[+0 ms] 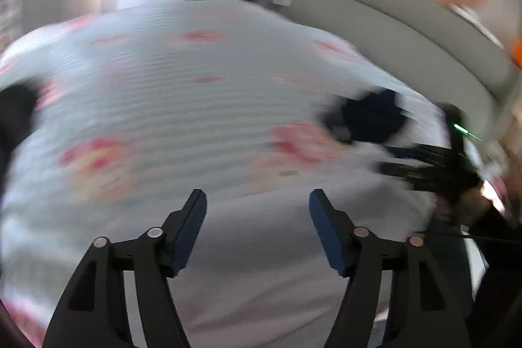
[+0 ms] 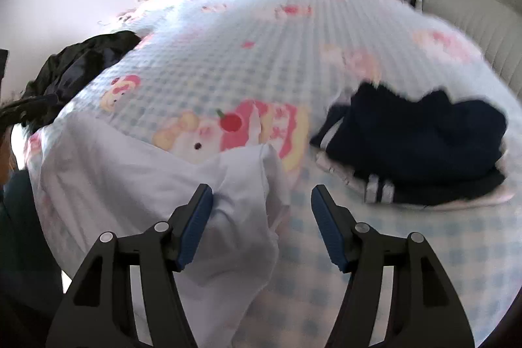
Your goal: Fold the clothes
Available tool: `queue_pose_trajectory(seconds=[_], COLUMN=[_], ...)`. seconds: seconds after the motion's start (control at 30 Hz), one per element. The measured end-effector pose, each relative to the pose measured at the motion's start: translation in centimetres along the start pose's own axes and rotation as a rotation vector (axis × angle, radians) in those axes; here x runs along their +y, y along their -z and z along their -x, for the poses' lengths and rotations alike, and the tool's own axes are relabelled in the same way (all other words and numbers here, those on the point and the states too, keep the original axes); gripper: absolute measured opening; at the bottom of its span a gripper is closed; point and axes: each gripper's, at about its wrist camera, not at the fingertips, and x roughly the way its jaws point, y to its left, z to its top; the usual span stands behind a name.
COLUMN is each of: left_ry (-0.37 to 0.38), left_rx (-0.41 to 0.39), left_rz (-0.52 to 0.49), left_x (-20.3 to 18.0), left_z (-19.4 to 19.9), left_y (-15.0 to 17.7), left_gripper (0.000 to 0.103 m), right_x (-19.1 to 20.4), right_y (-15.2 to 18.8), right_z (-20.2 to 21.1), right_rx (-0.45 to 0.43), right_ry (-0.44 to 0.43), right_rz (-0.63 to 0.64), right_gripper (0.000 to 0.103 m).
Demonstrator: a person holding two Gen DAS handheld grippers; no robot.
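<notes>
Your bed (image 2: 228, 31), in its checked cartoon cover, carried the pale garment (image 2: 146, 185) at the near edge, with folded navy clothes (image 2: 421, 149) stacked to its right. Your left gripper (image 1: 257, 217) and right gripper (image 2: 261, 217) both stood apart, clamping nothing. You seemed between folds; next you needed a fresh edge.

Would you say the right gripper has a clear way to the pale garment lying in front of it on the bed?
Probably yes. The right gripper is open, and the pale garment lies just ahead beside its left finger, with nothing on top. The navy clothes sit apart, off to the right.
</notes>
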Motion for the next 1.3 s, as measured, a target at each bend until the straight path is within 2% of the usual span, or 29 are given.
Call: queue_pose_trajectory(seconds=[0.07,0.13,0.2,0.27,0.3,0.33,0.37,0.4,0.47,0.57,0.63,0.7,0.73,0.8,0.83,0.87,0.9,0.93,0.97,1.03,1.07,1.1,1.17,1.23,1.3], left_ry=[0.07,0.096,0.112,0.143,0.159,0.172,0.184,0.196,0.234,0.356,0.453,0.556,0.568,0.492,0.422,0.332,0.261,0.197,0.189,0.208,0.163,0.102,-0.055,-0.203,-0.304], left_rx=[0.058,0.136,0.215,0.245,0.257,0.259,0.259,0.26,0.265,0.253,0.239,0.226,0.216,0.22,0.241,0.277,0.311,0.344,0.348,0.226,0.142,0.052,-0.066,-0.11,-0.109], left_rz=[-0.064,-0.127,-0.147,-0.137,-0.131,-0.126,-0.122,-0.092,-0.024,0.041,0.045,0.033,0.016,-0.013,-0.006,0.016,0.059,0.107,0.158,0.217,0.23,0.239,0.309,0.426,0.533], left_x=[-2.1,-4.2,-5.3,-5.4,-5.5,-5.7,-5.9,-5.6,-4.9,-4.2,-4.3,-4.6,-4.8,-4.6,-4.1,-3.3,-2.3,-1.3,-0.6,0.3,0.9,1.5,4.1,7.5,10.7], left_z=[-3.3,-7.2,-10.6,-12.1,-12.8,-12.9,-12.9,-12.8,-12.7,-11.0,-9.5,-8.2,-7.9,-9.1,-10.6,-12.7,-14.4,-16.0,-16.5,-13.8,-11.5,-9.0,-4.6,-1.2,0.5], left_y=[-1.0,-1.6,-2.1,-2.1,-2.1,-1.8,-1.5,-1.5,-1.7,-2.0,-2.4,-2.9,-3.2,-3.9,-4.1,-4.1,-3.9,-3.6,-3.4,-2.9,-2.4,-1.8,0.1,2.8,5.5], left_gripper=[0.073,0.073,0.073,0.073,0.067,0.043,0.026,0.016,0.013,0.012,0.012,0.013,0.013,0.017,0.026,0.039,0.063,0.063,0.063,0.064,0.065,0.065,0.065,0.065,0.065], right_x=[-0.9,-1.7,-2.0,-2.5,-2.7,-2.8,-2.9,-2.9,-3.1,-4.8,-6.0,-5.9,-5.8,-5.3,-5.1,-5.0,-5.0,-4.9,-4.5,-3.4,-2.8,-2.4,-1.8,-1.9,-2.4], right_y=[0.8,2.1,2.7,3.2,3.5,3.5,3.5,3.5,3.4,2.9,2.2,1.5,1.2,1.2,1.2,1.4,1.6,1.9,1.9,1.9,1.9,2.0,2.1,2.1,1.9], right_z=[0.5,1.1,1.0,1.3,1.3,1.1,1.0,0.9,1.0,1.3,1.6,2.7,3.4,4.6,5.2,5.2,4.9,4.5,3.6,1.0,-0.2,-1.4,-4.3,-5.8,-5.5], right_rx=[-0.034,-0.062,-0.06,-0.048,-0.036,-0.027,-0.022,-0.017,-0.035,-0.089,-0.122,-0.173,-0.201,-0.246,-0.268,-0.271,-0.264,-0.258,-0.225,-0.132,-0.095,-0.057,0.024,0.071,0.037], right_ry=[-0.057,-0.101,-0.125,-0.137,-0.143,-0.142,-0.136,-0.131,-0.139,-0.172,-0.211,-0.25,-0.269,-0.256,-0.244,-0.242,-0.247,-0.251,-0.247,-0.229,-0.211,-0.177,-0.098,-0.053,-0.07], right_rz=[-0.078,-0.15,-0.178,-0.175,-0.165,-0.155,-0.146,-0.137,-0.142,-0.244,-0.334,-0.339,-0.332,-0.335,-0.337,-0.349,-0.365,-0.382,-0.379,-0.351,-0.329,-0.308,-0.272,-0.272,-0.314], right_gripper=[0.064,0.064,0.064,0.064,0.064,0.064,0.064,0.064,0.064,0.064,0.066,0.066,0.066,0.066,0.066,0.067,0.068,0.069,0.069,0.069,0.069,0.069,0.067,0.067,0.067])
